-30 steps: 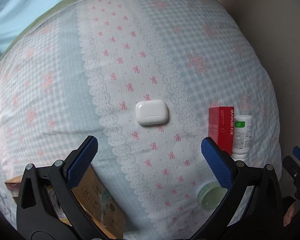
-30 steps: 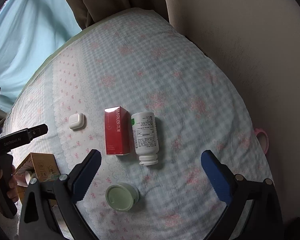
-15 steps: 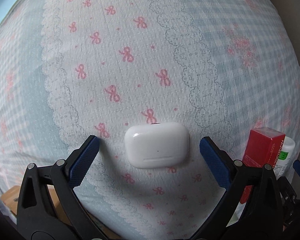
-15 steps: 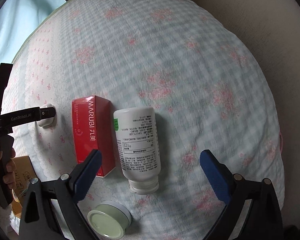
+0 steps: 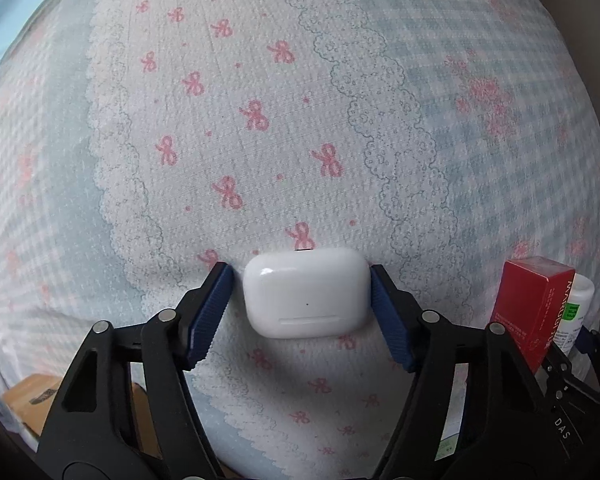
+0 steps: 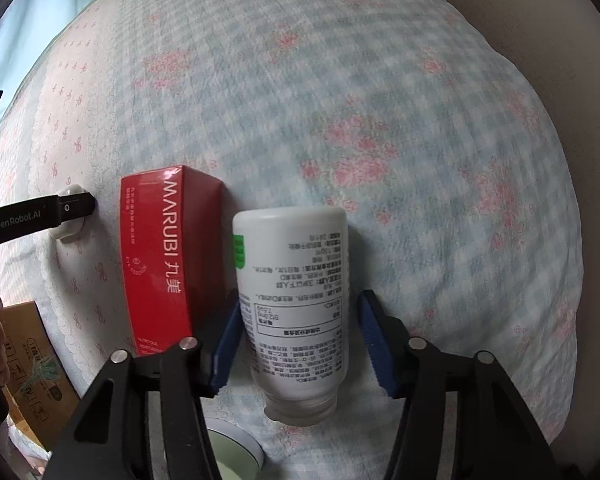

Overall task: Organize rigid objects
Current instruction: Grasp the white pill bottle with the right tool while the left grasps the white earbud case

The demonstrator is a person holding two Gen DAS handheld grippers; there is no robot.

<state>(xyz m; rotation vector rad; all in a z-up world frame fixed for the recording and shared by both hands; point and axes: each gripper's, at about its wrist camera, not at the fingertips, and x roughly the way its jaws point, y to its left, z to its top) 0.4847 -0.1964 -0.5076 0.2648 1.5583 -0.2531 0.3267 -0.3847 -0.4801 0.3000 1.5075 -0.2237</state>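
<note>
One white earbud case [image 5: 306,292] lies on the bedspread [image 5: 260,100] between the closing left gripper [image 5: 300,308] pads, right pad touching, left pad just clear. One red "MARUBI" box [image 6: 168,256] lies beside one white bottle [image 6: 296,304], small print unreadable, clamped by the right gripper [image 6: 296,340]. One green-lidded jar [image 6: 228,456] is mostly hidden.

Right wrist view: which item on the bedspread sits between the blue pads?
The white pill bottle, lying on its side, cap toward the camera. The red box lies just outside the left pad; the white earbud case sits farther left.
</note>
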